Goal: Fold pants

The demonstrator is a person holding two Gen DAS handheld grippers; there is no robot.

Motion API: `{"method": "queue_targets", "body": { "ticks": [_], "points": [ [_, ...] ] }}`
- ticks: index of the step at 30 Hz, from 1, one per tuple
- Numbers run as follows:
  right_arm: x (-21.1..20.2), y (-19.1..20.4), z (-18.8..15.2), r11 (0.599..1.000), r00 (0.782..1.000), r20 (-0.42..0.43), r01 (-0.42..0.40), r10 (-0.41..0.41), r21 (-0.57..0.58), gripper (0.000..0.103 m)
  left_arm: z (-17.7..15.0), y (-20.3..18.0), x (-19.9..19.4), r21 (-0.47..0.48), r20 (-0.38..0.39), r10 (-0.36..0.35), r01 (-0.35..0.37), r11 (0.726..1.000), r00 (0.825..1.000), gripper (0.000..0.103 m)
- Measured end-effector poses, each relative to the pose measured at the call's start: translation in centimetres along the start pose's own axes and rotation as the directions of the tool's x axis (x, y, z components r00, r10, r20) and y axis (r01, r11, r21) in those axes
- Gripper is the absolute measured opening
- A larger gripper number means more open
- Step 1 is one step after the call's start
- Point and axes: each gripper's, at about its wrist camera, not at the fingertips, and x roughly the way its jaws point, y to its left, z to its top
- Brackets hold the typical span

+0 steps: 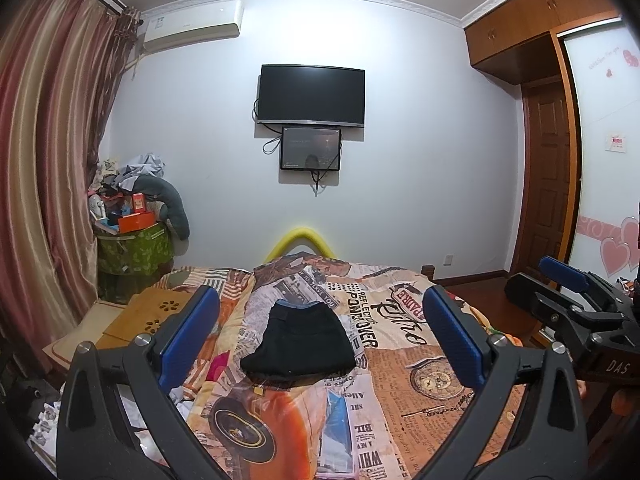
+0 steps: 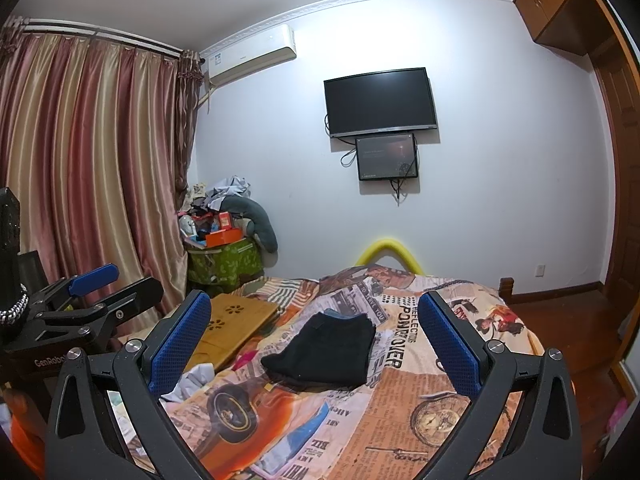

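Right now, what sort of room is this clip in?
A home bedroom, most likely: black pants lie on a bed with a printed quilt, facing a wall-mounted TV and closed curtains.

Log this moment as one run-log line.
pants: folded, lying on bed | left tongs: open, empty | right tongs: open, empty | both held back from pants
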Motion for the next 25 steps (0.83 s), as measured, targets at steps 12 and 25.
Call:
{"method": "queue_targets", "body": {
  "ticks": [12,25],
  "points": [
    [0.05,-0.09,0.07,1.000,1.000,-0.001,0.000,0.000,0.006,0.103,-0.14,-0.07,0.06,0.012,-0.011,-0.022,0.022,1.000,1.000,0.103],
    [0.26,-0.01,-0.22,1.000,1.000,-0.011,-0.001,0.002,0.010,0.103,-0.36,0.07,0.28,0.000,-0.026,-0.023,0.023,1.000,0.999,0.103]
  ]
}}
